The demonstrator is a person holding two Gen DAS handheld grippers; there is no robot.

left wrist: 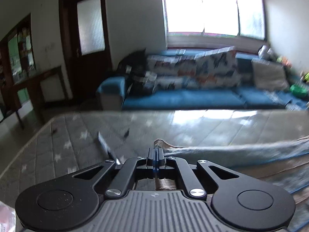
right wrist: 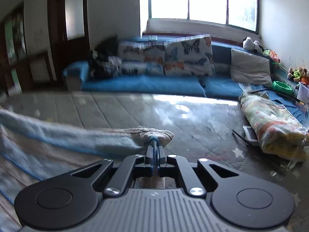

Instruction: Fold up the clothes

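We hold one garment (right wrist: 67, 135), a pale blue and beige cloth, stretched between both grippers above a grey worktop (left wrist: 77, 135) with a star print. In the left wrist view the left gripper (left wrist: 156, 150) sits at lower centre, its fingers pressed narrow on a beige corner of the cloth, which runs off toward the right edge of the frame. In the right wrist view the right gripper (right wrist: 154, 147) sits at lower centre too, its fingers pinched tight on a hemmed corner, with the cloth trailing away to the left edge. We judge the cloth soft, light and limp: it sags between the two holds and bunches at the pinch, so it should drape rather than keep a crease, and it could slide out if held by a thin edge alone. The stitched hem at the corners looks like the surest place to hold, since the doubled fabric gives the fingers more to bite. Much is hard to make out. Both views are smeared with blur, mostly across the cloth and the worktop, so we cannot tell what kind of garment this is, or which side faces up. Its middle is cut off at the frame edges in both views. At the right of the right wrist view a bundle (right wrist: 270, 123) in clear wrapping lies on the worktop, and a blue sofa (right wrist: 144, 85) fills the background.
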